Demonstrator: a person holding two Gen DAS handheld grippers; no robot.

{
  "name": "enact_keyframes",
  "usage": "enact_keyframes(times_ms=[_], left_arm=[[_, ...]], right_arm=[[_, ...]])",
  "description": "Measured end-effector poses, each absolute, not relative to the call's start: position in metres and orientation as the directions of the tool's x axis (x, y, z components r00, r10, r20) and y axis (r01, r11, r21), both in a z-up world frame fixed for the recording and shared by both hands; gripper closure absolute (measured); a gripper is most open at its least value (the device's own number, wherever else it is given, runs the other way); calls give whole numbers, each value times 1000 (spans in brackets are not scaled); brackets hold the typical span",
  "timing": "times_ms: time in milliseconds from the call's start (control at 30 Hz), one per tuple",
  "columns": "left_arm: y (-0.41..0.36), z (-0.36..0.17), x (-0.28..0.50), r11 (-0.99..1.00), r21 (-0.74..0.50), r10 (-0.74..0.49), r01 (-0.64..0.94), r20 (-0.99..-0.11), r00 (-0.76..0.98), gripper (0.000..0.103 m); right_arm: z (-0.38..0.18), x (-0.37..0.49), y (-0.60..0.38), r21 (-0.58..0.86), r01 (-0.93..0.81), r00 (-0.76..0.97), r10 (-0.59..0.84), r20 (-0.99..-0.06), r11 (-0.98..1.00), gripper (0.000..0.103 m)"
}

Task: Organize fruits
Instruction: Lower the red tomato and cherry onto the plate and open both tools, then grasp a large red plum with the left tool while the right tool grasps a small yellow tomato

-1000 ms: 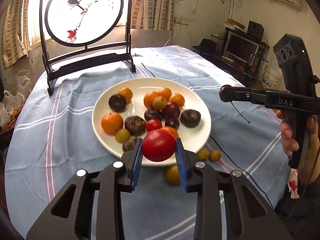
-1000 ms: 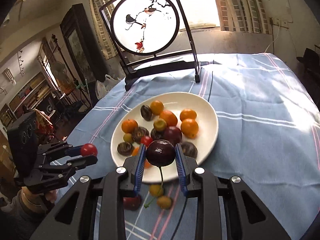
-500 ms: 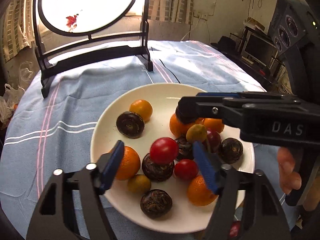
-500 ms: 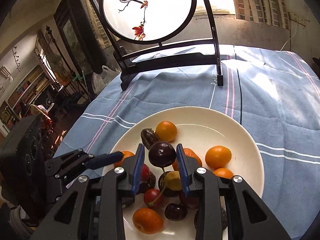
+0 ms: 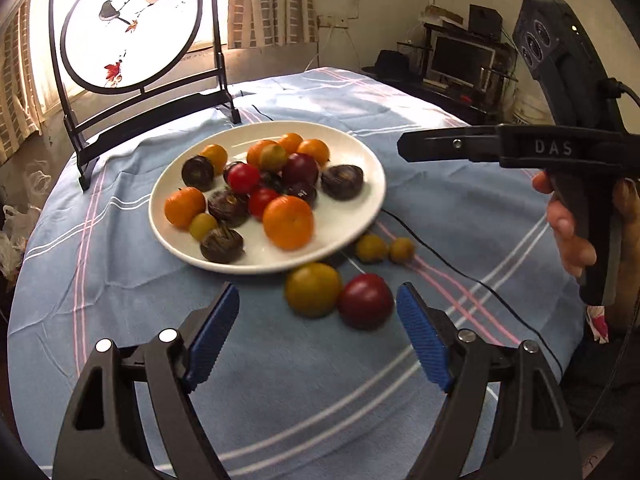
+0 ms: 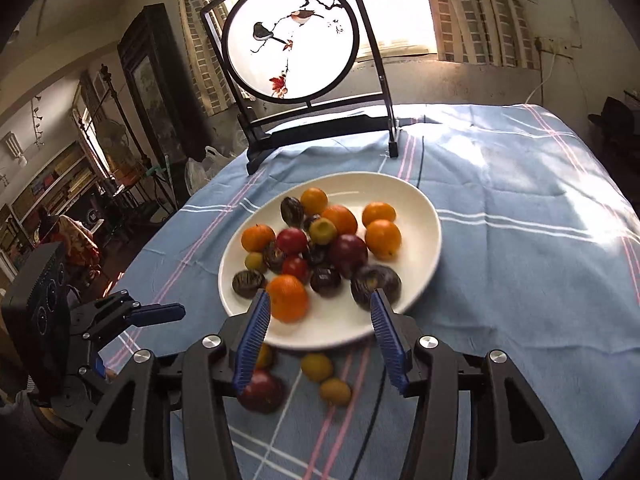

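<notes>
- Blue tablecloth (image 5: 120, 280) is seen bare around the white plate (image 5: 360, 216), which sits mid-table.
- Oranges, dark plums and red fruits are heaped on the plate; a red fruit (image 5: 366, 300) and a yellow-green fruit (image 5: 313, 289) lie off its near rim.
- Both are framed between the left gripper (image 5: 318, 338)'s wide-open, empty jaws.
- The right gripper (image 6: 318, 344) is held open and empty over the near rim.

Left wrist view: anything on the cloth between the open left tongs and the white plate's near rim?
Yes, in the left wrist view: a yellow-green round fruit and a dark red round fruit, touching, lie between the left tongs and the white plate.
</notes>
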State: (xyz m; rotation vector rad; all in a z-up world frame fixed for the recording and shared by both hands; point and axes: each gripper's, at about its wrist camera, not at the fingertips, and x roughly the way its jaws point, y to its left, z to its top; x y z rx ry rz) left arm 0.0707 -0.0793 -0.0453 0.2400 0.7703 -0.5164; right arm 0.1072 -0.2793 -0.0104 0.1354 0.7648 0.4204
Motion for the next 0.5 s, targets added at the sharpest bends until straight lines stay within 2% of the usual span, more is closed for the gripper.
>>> enact_keyframes(times_ms=[100, 233, 400, 500], left_arm=[[-100, -58, 58, 838, 40, -348, 545, -730, 588, 32], [-120, -72, 65, 849, 35, -323, 527, -755, 571, 52], [-130, -76, 79, 880, 35, -277, 474, -774, 570, 56], [-135, -79, 76, 883, 80, -239, 463, -772, 589, 61]], right_arm=[[-26, 90, -290, 282, -285, 637, 401, -658, 916, 51], [-37, 77, -302, 316, -263, 623, 411, -665, 911, 51], [-39, 67, -315, 322, -252, 637, 407, -655, 913, 51], [-40, 63, -323, 328, -244, 643, 406, -650, 913, 51]])
